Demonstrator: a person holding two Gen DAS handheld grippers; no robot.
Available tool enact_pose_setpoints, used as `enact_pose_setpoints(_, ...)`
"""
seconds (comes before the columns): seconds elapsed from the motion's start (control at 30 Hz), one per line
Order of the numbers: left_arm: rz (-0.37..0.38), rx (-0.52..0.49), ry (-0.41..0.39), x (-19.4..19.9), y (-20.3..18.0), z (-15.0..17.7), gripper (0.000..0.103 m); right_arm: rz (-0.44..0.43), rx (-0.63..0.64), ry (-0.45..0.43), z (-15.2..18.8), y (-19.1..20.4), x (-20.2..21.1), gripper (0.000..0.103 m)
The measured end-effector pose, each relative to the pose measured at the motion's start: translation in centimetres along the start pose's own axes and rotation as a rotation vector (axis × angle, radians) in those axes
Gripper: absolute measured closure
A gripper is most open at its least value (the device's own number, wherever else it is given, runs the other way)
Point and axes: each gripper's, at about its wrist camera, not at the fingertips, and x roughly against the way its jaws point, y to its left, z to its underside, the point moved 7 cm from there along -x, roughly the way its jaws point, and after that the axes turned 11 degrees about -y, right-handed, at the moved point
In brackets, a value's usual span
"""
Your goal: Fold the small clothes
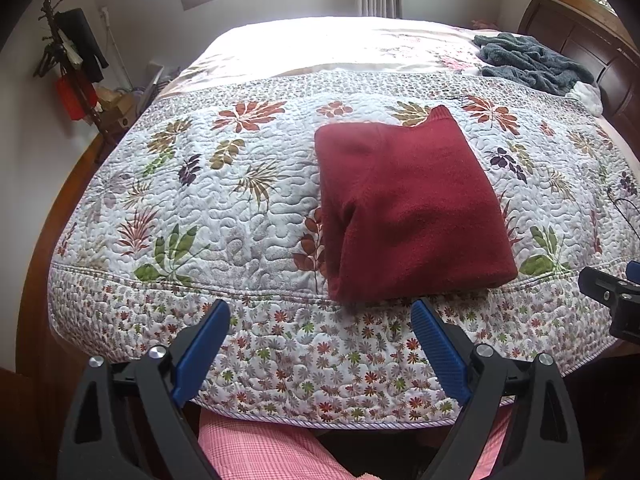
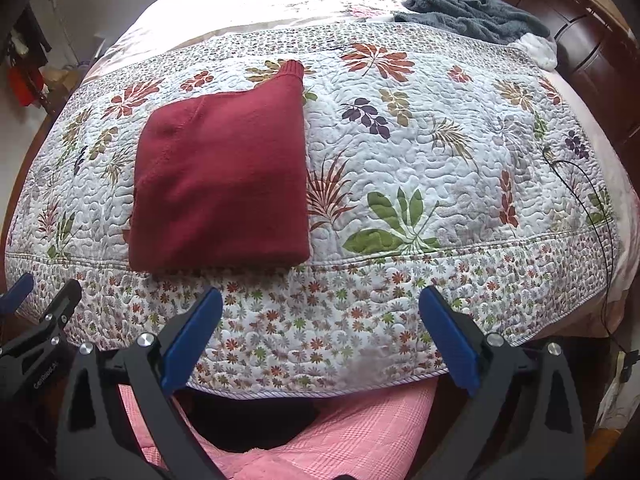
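- The left gripper [image 1: 320, 320] hangs over the near edge of the bed, its blue-padded fingers [image 1: 204, 348] spread wide with nothing between them.
- The right gripper [image 2: 320, 316] sits beside it, likewise spread and empty, fingers [image 2: 448, 336] apart above the quilt's flowered border.
- A dark red sweater [image 1: 404, 208] lies folded into a neat rectangle on the quilt [image 1: 224, 216], just ahead of the left gripper and a little to its right; its near edge reaches the border seam.
- From the right gripper, the sweater [image 2: 224, 176] is ahead and to the left, clear of both fingers.
- A ribbed cuff or hem [image 2: 292, 70] sticks out at the sweater's far right corner.
- Neither gripper touches the sweater.
- The right gripper's black frame [image 1: 616, 300] shows at the right edge of the left wrist view; the left gripper [image 2: 36, 320] shows at the left edge of the right wrist view.
- Far ahead and to the right of both grippers, a rumpled grey-blue blanket [image 1: 532, 62] lies near the dark wooden headboard [image 1: 592, 44].
- Well to the left of the left gripper, a coat stand [image 1: 72, 64] holds dark and red items against the wall.
- Below the grippers, pink checked cloth [image 2: 340, 432] covers the person's legs at the bed's edge.
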Motion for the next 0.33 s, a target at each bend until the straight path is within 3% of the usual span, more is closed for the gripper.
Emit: enact_pose_setpoints(0.33, 0.001, 0.000, 0.001, -0.12, 0.01, 0.06, 0.011, 0.005, -0.003, 0.007, 0.07, -0.10, -0.16, 0.005)
